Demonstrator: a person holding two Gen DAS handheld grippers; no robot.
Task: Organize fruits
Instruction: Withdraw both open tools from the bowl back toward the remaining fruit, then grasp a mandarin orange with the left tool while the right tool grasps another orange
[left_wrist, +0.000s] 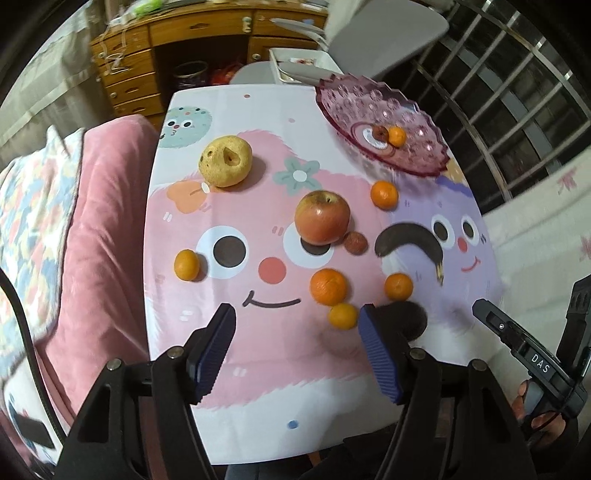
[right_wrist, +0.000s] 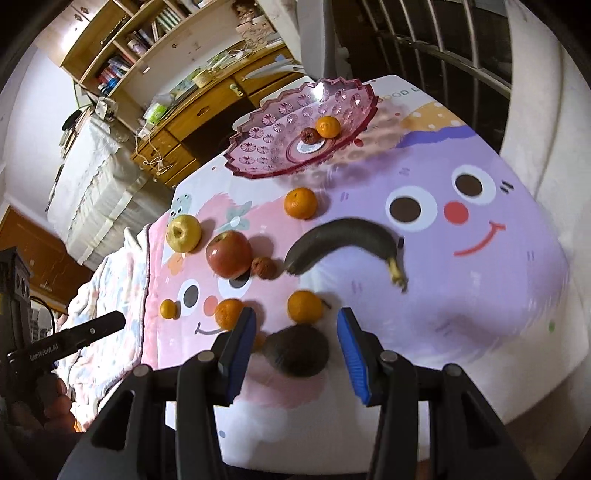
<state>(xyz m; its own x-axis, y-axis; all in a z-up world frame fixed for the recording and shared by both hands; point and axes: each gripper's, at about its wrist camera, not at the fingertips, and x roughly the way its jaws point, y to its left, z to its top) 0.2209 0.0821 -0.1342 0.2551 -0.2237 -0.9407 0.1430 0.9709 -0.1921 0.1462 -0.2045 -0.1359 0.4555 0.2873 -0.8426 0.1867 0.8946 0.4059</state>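
Note:
A pink glass fruit dish (left_wrist: 413, 122) (right_wrist: 280, 144) stands at the table's far right and holds a small orange (left_wrist: 397, 136) (right_wrist: 328, 126) and a shrivelled brown fruit (left_wrist: 379, 132) (right_wrist: 309, 135). On the cartoon tablecloth lie a yellow pear (left_wrist: 225, 161) (right_wrist: 183, 233), a red apple (left_wrist: 322, 216) (right_wrist: 229, 253), a dark banana (left_wrist: 410, 242) (right_wrist: 343, 240), several small oranges and a dark avocado (right_wrist: 298, 350) (left_wrist: 408, 319). My left gripper (left_wrist: 297, 339) is open above the near table. My right gripper (right_wrist: 295, 345) is open with the avocado between its fingers.
A pink blanket and patterned pillow (left_wrist: 92, 236) lie left of the table. A wooden desk with drawers (left_wrist: 155, 55) stands behind. Metal window bars (left_wrist: 517, 92) are at the right. A white tray (left_wrist: 299, 62) sits beyond the table's far edge.

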